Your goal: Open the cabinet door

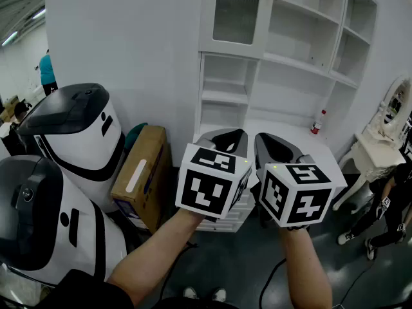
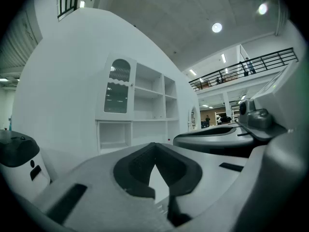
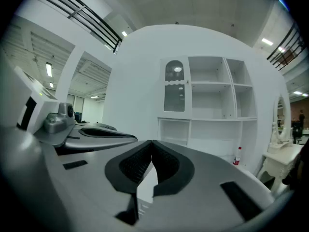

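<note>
The white cabinet (image 1: pixel 283 63) stands against the wall, with open shelves and one glass-paned door (image 1: pixel 236 15) at its upper left; the door is closed. That door also shows in the left gripper view (image 2: pixel 118 92) and the right gripper view (image 3: pixel 174 88). Both grippers are held side by side in front of the cabinet, well short of it. My left gripper (image 1: pixel 233 138) (image 2: pixel 155 148) is shut with its tips meeting and nothing held. My right gripper (image 1: pixel 266 143) (image 3: pixel 151 144) is likewise shut and empty.
A red-capped bottle (image 1: pixel 317 121) stands on the cabinet's counter. Two white-and-black robot bodies (image 1: pixel 74 137) and a cardboard box (image 1: pixel 141 172) crowd the left. A white vanity with a mirror (image 1: pixel 383 137) and a person (image 1: pixel 386 205) are at the right.
</note>
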`<state>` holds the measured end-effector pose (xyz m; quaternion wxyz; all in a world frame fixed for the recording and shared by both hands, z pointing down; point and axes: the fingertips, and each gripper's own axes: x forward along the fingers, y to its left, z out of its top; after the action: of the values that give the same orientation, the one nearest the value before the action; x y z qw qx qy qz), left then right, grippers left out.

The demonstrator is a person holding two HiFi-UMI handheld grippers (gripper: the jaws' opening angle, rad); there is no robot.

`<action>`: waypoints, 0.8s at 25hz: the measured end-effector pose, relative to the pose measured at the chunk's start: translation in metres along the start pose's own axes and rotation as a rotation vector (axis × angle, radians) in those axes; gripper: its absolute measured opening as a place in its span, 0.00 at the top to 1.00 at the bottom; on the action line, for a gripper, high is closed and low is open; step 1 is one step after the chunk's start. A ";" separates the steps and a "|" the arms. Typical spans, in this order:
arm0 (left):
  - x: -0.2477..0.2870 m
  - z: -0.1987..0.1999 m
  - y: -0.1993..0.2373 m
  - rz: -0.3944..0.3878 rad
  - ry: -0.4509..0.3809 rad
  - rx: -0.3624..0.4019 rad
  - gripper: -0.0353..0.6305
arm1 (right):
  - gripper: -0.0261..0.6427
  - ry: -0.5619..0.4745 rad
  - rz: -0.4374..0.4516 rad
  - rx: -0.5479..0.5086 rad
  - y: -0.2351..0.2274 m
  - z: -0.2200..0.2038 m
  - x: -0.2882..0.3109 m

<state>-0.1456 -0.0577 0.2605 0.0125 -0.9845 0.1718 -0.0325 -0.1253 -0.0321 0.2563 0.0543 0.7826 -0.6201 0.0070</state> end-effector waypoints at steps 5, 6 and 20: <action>-0.007 0.002 0.006 -0.003 -0.003 0.010 0.94 | 0.93 -0.003 0.001 0.008 0.010 0.001 0.001; -0.008 0.003 0.008 -0.005 -0.004 0.012 0.94 | 0.93 -0.007 0.002 0.010 0.012 0.002 0.002; 0.000 0.002 0.019 -0.026 -0.008 0.011 0.94 | 0.93 -0.013 -0.021 0.014 0.010 0.003 0.015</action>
<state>-0.1523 -0.0758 0.2582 0.0180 -0.9867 0.1589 -0.0296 -0.1319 -0.0491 0.2552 0.0446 0.7895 -0.6122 0.0057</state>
